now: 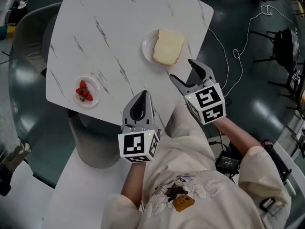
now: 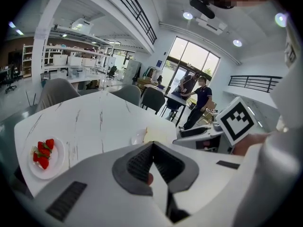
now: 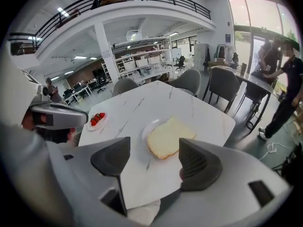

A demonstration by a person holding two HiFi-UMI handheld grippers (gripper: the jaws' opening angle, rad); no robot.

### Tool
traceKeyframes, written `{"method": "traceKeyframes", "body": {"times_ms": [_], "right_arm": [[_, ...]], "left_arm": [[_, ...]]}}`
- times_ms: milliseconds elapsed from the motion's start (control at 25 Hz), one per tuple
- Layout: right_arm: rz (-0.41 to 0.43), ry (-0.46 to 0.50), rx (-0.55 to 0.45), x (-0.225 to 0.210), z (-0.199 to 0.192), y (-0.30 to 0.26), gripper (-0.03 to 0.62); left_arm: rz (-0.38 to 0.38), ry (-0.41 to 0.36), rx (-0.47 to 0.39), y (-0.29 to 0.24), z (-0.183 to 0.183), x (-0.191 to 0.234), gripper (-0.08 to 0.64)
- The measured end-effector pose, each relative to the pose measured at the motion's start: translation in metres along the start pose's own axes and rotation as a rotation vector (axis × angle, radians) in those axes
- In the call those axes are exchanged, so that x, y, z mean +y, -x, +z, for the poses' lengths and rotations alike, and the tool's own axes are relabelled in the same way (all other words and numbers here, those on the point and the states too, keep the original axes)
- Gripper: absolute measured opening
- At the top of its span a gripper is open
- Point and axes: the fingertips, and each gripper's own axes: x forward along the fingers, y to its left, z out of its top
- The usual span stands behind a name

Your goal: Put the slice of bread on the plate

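A pale slice of bread (image 1: 168, 46) (image 3: 169, 136) lies on a small white plate (image 1: 147, 46) (image 3: 148, 127) near the right side of the white marble table (image 1: 109, 37). My right gripper (image 1: 186, 71) (image 3: 154, 157) hovers open just short of the table's near edge, below the bread, with nothing between its jaws. Further left, my left gripper (image 1: 141, 99) (image 2: 152, 159) is shut and empty, held over the near table edge. The left gripper view shows the plate (image 2: 139, 137) and bread (image 2: 158, 135) only partly, behind the jaws.
A second small plate (image 1: 94, 98) (image 2: 59, 162) (image 3: 102, 121) with strawberries (image 1: 84, 91) (image 2: 43, 152) (image 3: 96, 118) sits at the table's left near edge. Grey chairs (image 1: 28, 70) stand around the table. Cables (image 1: 238, 51) lie on the dark floor at right. People stand by a far table (image 2: 191, 96).
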Motion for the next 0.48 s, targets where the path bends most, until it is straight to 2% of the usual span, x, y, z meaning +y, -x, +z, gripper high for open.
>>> {"method": "traceKeyframes", "body": {"times_ms": [40,120,240,480], "right_arm": [[-0.001,-0.012,-0.011,0.001,0.001,0.006,0.325],[-0.013,-0.045,-0.038,0.0,0.006,0.019,0.213],[-0.012,-0.053,-0.049,0.003,0.01,0.037,0.212],[0.114,-0.101,-0.06,0.04,0.017,0.07,0.212]], "left_arm": [[0.0,-0.007,-0.004,0.005,0.001,-0.002,0.008],[-0.004,-0.019,-0.014,0.014,0.004,-0.006,0.008],[-0.011,-0.028,-0.034,0.028,0.011,-0.013,0.008],[-0.037,-0.058,-0.035,0.058,0.012,-0.023,0.008]]}}
